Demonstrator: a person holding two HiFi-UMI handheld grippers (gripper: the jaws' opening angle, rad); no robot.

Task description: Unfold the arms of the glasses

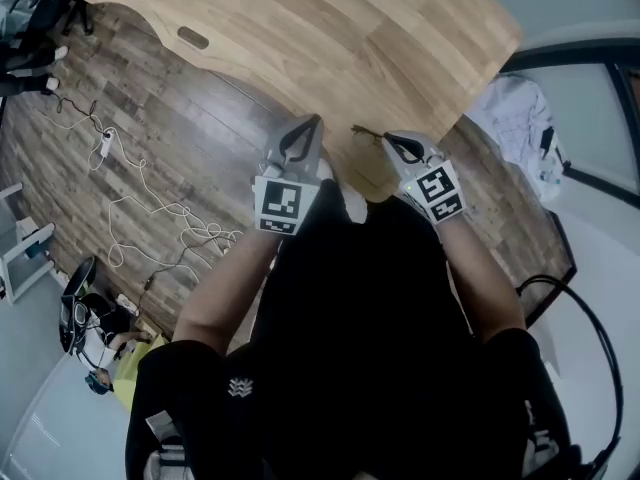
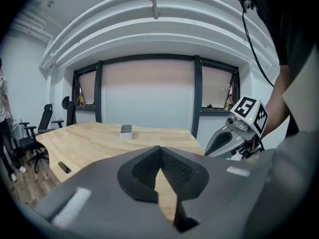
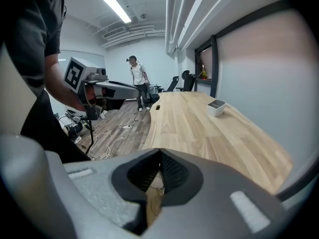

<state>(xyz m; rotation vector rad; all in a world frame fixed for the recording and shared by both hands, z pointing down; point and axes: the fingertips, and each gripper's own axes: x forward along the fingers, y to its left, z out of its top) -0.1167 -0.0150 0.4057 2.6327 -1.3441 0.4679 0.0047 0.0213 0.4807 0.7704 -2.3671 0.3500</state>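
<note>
The glasses [image 1: 366,132] show as a thin dark frame lying on the wooden table [image 1: 330,38] near its front edge; whether their arms are folded is too small to tell. My left gripper [image 1: 316,120] is just left of them, jaws shut and empty, tips meeting in its own view [image 2: 160,148]. On their right is my right gripper [image 1: 388,136], pointing down at the table edge. Its jaws [image 3: 160,152] also look shut with nothing in them. A thin wire part of the glasses [image 3: 158,190] shows through the gap below its tips.
A small grey tray [image 2: 126,130] stands far out on the table. White cables [image 1: 150,208] trail over the wood floor on the left. A white cloth [image 1: 520,118] lies off the table's right end. A person [image 3: 138,81] stands by office chairs at the far end.
</note>
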